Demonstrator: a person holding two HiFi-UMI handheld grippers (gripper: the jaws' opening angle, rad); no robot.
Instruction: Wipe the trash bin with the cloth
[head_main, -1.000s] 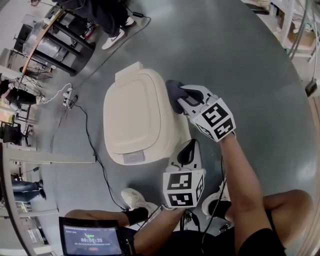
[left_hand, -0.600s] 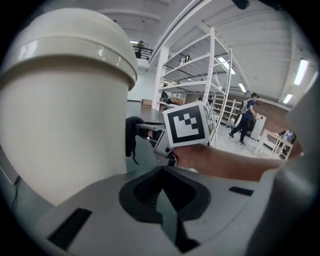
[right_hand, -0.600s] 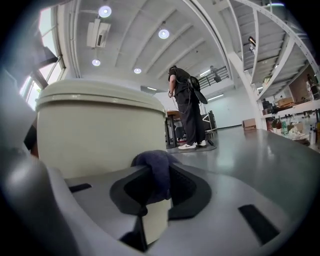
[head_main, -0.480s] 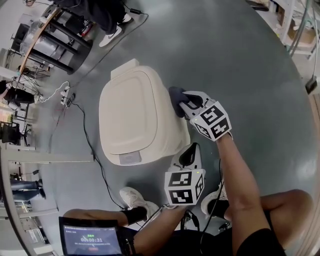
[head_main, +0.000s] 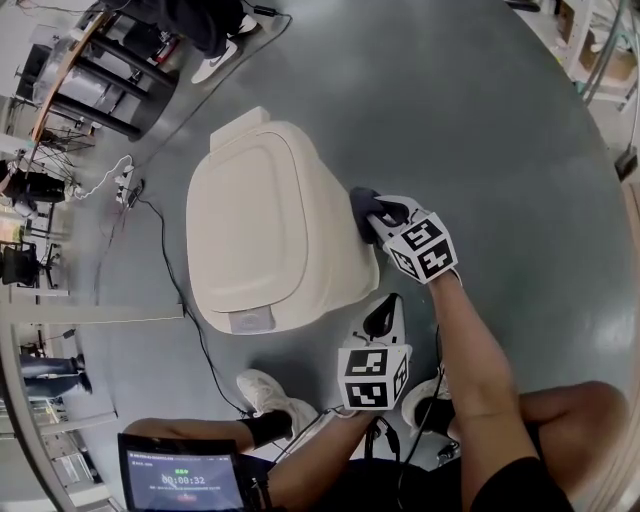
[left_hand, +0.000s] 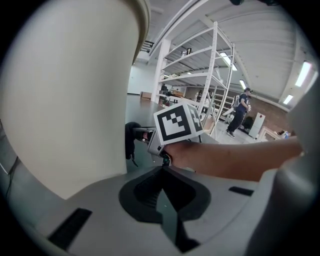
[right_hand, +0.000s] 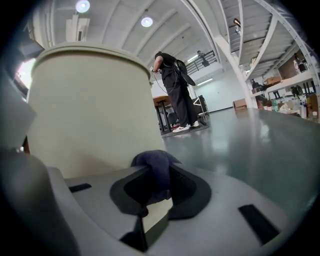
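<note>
A cream trash bin (head_main: 270, 230) with a closed lid stands on the grey floor. My right gripper (head_main: 379, 214) is shut on a dark blue cloth (head_main: 361, 208) and presses it against the bin's right side wall. In the right gripper view the cloth (right_hand: 152, 167) bulges out between the jaws, touching the bin (right_hand: 95, 110). My left gripper (head_main: 379, 318) hovers by the bin's near right corner, shut with nothing in it. The left gripper view shows its jaws (left_hand: 161, 196) closed together, the bin wall (left_hand: 65, 100) at left, and the cloth (left_hand: 131, 141) ahead.
Black cables (head_main: 172, 262) trail over the floor left of the bin. A person's shoes (head_main: 215, 60) and a dark stand (head_main: 110, 90) lie beyond it. A tablet (head_main: 182, 476) sits at bottom left. Tall shelving (left_hand: 200, 75) and a standing person (left_hand: 241, 107) are far off.
My right gripper has slid the cloth along the bin's right side toward me. The left gripper has stayed shut in about the same place.
</note>
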